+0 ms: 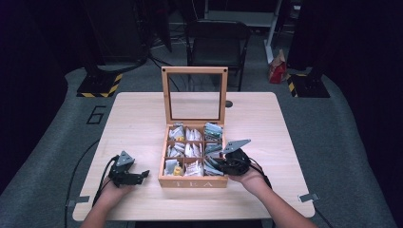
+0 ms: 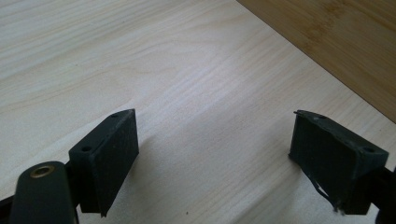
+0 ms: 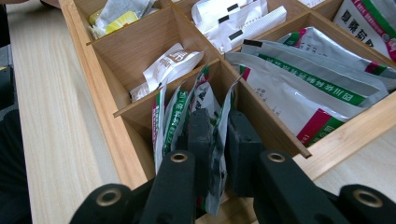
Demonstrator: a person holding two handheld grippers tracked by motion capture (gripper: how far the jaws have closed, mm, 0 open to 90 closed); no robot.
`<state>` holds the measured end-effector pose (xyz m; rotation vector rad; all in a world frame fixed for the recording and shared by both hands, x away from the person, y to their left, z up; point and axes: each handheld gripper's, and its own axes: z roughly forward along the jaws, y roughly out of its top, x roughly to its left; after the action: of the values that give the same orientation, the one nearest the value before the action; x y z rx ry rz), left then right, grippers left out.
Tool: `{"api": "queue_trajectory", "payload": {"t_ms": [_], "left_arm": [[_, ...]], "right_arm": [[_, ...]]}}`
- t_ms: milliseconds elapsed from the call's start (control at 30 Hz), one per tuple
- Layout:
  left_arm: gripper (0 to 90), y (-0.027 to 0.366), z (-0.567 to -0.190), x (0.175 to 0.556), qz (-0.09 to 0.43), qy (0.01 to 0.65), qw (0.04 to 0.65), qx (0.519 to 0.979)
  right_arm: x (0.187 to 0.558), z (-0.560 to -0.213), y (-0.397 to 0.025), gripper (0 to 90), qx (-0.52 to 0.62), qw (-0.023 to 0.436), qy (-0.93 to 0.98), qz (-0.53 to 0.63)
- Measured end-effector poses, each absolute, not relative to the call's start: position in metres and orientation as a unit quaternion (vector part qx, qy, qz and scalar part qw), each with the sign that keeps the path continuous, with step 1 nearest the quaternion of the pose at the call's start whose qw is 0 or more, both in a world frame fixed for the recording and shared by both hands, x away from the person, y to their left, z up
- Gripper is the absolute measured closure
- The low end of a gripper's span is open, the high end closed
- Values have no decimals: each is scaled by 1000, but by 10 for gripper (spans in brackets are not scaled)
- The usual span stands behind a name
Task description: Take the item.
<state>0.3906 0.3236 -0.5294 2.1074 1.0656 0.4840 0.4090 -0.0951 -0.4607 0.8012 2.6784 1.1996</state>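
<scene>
Left of the tea box [image 1: 192, 182], the left gripper [image 1: 138, 176] rests low over the bare table [image 1: 142, 118], its jaws spread wide on nothing. At the box's near-right compartment, the right gripper [image 3: 218, 140] has its jaws pinched narrow on a green-and-white tea sachet [image 3: 215, 116] standing among its neighbours. To lift it cleanly, I judge it best drawn straight up, clear of the dividers, so adjacent packets stay put. Beyond the box, its glass lid [image 1: 194, 95] stands upright; a dark chair [image 1: 216, 40] sits behind the table on grey floor.

Black gripper [image 1: 142, 175], grey three-cornered plate, brass rivets.
</scene>
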Motion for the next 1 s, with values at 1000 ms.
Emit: {"api": "queue_trajectory", "payload": {"t_ms": [1000], "left_arm": [[149, 324, -529, 391, 188, 413, 357, 817]], "right_arm": [[408, -452, -93, 896, 246, 52, 883, 397]]}}
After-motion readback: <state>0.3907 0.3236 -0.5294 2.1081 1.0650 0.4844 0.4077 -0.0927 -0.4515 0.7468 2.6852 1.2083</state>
